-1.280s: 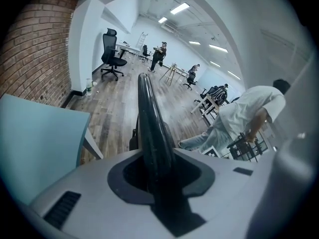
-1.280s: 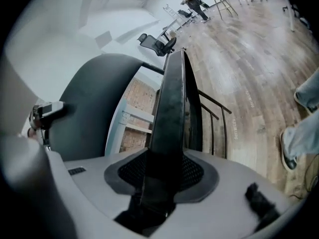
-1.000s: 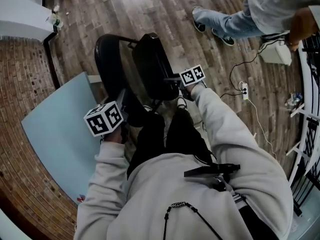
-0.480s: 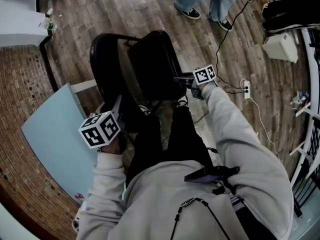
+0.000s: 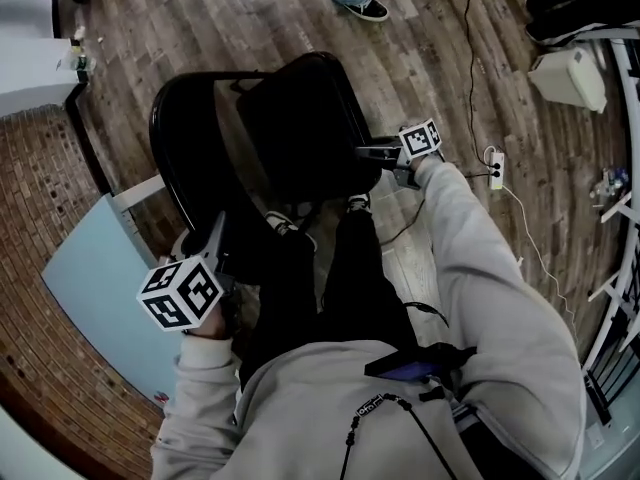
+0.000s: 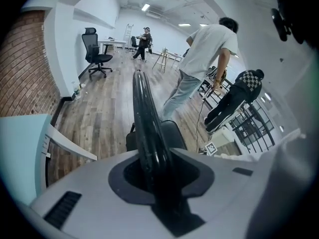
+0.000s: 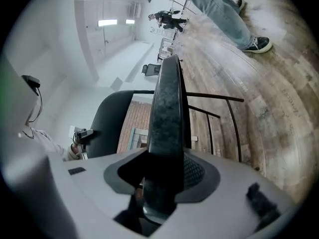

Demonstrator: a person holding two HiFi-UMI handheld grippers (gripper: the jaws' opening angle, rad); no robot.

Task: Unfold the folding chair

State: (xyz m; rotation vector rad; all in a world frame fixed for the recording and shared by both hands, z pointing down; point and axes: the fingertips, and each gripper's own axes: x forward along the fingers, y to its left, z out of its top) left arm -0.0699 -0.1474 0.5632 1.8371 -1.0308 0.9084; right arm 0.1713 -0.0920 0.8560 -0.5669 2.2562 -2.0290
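Observation:
The black folding chair stands partly open in front of me, with its curved backrest (image 5: 185, 148) at the left and its seat (image 5: 300, 128) at the right. My left gripper (image 5: 216, 240) clasps the backrest's near edge. In the left gripper view that edge (image 6: 144, 113) runs straight between the jaws of the left gripper (image 6: 155, 172), which are opening slightly. My right gripper (image 5: 367, 152) is shut on the seat's right rim. In the right gripper view that rim (image 7: 167, 103) fills the gap of the right gripper (image 7: 160, 183).
A light blue panel (image 5: 90, 268) lies on the brick-patterned floor at my left. A power strip with cables (image 5: 491, 171) and a white box (image 5: 570, 76) sit at the right, by a metal railing. Another person's shoe (image 5: 366, 8) is on the floor beyond the chair.
The seat has swung away from the backrest, so the chair stands wider. My left gripper moved down and left with the backrest edge. My right gripper moved right with the seat rim.

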